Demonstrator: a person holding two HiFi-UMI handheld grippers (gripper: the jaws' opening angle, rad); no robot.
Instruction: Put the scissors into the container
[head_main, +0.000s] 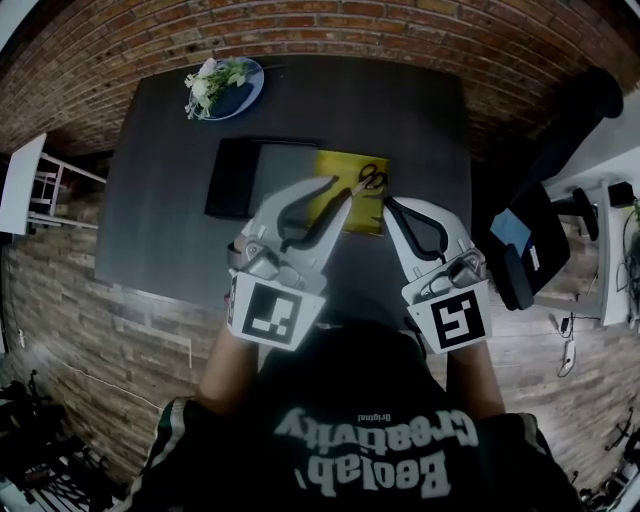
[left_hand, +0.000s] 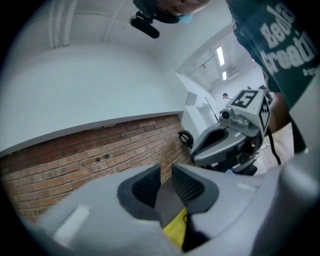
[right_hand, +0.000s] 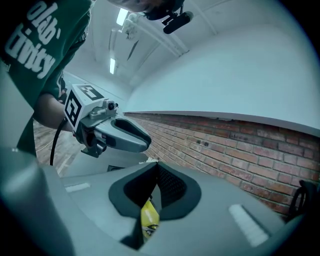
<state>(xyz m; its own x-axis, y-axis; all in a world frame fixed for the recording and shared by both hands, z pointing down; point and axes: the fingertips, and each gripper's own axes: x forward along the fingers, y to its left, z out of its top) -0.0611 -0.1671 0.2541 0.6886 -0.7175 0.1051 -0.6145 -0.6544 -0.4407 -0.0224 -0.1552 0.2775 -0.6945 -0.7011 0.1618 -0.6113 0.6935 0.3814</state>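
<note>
I see the black-handled steel scissors lying on a yellow sheet just right of the black rectangular container. My left gripper is narrowly parted and empty; my right gripper is closed and empty. The scissors look light, stiff and slick, so I'd pinch them near the pivot.

Cool light from ceiling strips; fisheye warping, black corners, softness.

A dark table stands against a red brick wall. At its far left corner sits a blue plate holding white flowers with green leaves. A yellow sheet lies flat near the table's middle. A black office chair stands off to the right, and a white shelf to the left.
</note>
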